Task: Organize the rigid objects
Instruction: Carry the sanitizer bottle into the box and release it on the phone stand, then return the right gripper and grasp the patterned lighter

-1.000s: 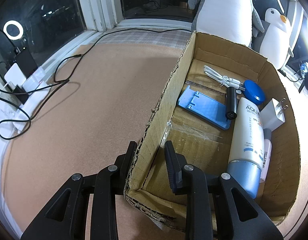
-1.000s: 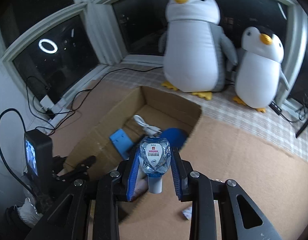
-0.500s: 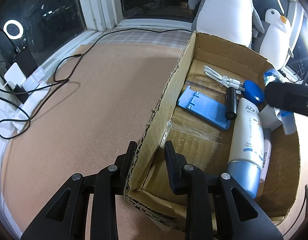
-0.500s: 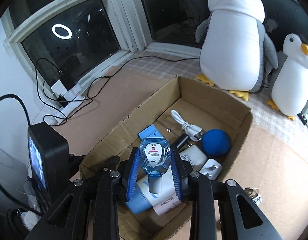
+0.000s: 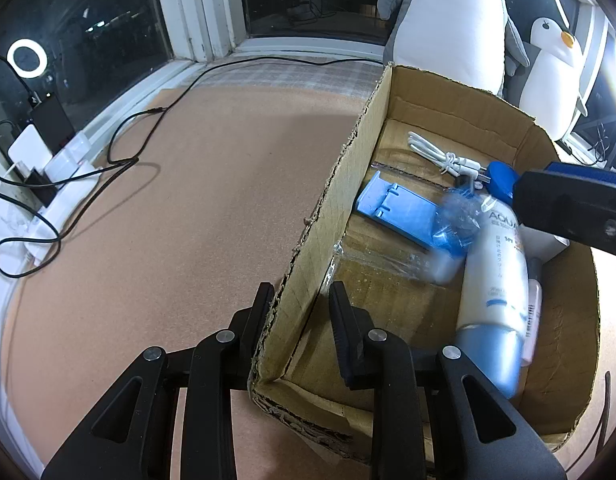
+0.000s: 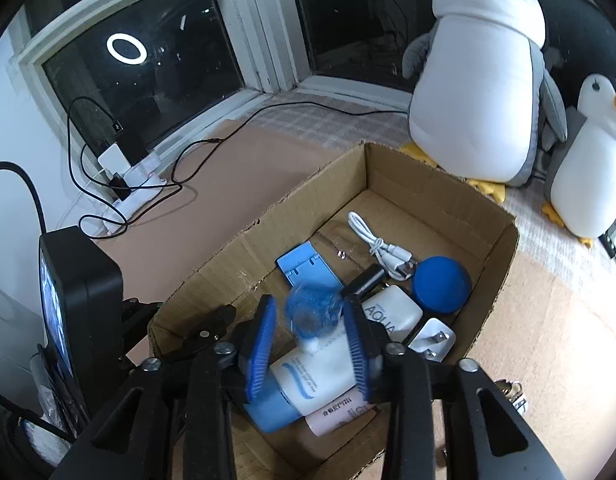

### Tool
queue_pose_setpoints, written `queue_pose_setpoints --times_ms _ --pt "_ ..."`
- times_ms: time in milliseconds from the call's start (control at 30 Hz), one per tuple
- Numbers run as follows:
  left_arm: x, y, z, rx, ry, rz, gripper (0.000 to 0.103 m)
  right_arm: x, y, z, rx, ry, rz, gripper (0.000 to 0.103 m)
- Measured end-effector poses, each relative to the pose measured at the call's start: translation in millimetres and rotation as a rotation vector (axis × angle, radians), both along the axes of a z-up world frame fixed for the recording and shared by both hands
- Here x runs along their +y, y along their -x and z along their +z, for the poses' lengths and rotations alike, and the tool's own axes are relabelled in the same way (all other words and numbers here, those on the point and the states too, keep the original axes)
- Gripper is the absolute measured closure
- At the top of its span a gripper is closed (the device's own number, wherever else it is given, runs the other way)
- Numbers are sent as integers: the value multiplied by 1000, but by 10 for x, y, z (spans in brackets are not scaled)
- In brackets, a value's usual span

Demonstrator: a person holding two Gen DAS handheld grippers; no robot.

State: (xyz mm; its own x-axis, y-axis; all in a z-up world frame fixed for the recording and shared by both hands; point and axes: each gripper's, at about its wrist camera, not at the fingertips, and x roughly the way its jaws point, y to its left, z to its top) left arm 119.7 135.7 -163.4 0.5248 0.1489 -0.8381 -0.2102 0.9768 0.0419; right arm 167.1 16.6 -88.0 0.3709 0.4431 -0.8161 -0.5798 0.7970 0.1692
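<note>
Dropped free of the right gripper (image 6: 309, 342): small clear bottle with blue liquid (image 6: 311, 314), a second ago clamped upright between the blue pads with its label facing the camera, now a blurred shape between jaws that have just been opening, pads off it. Label unreadable in the blur; which way it points cannot be told in the right wrist view. Seen from the left wrist as a smeared streak (image 5: 451, 232) slanting down over the end of the blue stand (image 5: 399, 210), inside the cardboard box (image 5: 335, 184).

Clamped on the box's near wall close to a corner: left gripper (image 5: 298, 312), one finger outside, one inside, same place as a second ago.

Just under the right gripper: white tube with a light-blue cap (image 6: 319, 376), printed "AQUA" near its flat end, long axis running diagonally, cap toward the camera. Against its side, a pale pink tube (image 6: 339, 416) with small print and a barcode, not readable. Beside the tube's flat end, a white plug adapter (image 6: 431, 340), prongs up, then a round blue disc (image 6: 441, 284), a small black cylinder (image 6: 365, 280) and a bundled white cable (image 6: 377, 246) toward the far wall.

Bare cardboard floor open in the near corner by the left gripper. Torn, ragged rims on the box. Around it, brown surface (image 5: 168, 220); two penguin plush toys (image 6: 479, 92) past the far wall.
</note>
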Motion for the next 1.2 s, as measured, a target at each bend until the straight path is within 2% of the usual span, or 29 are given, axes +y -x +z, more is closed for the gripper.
queue_pose_setpoints --times_ms 33,100,133,833,1200 --pt "0 0 -2 1 0 0 78 -2 5 13 -8 0 -2 52" --pt "-4 0 -2 1 1 0 78 -8 13 38 -27 2 -10 42" --pt "1 0 -2 0 0 0 78 -7 15 46 -33 3 -14 40" --pt "5 0 -1 0 1 -1 78 -391 6 149 -55 19 -79 38" --pt "5 0 -1 0 1 0 78 -1061 -49 169 -34 20 -181 38"
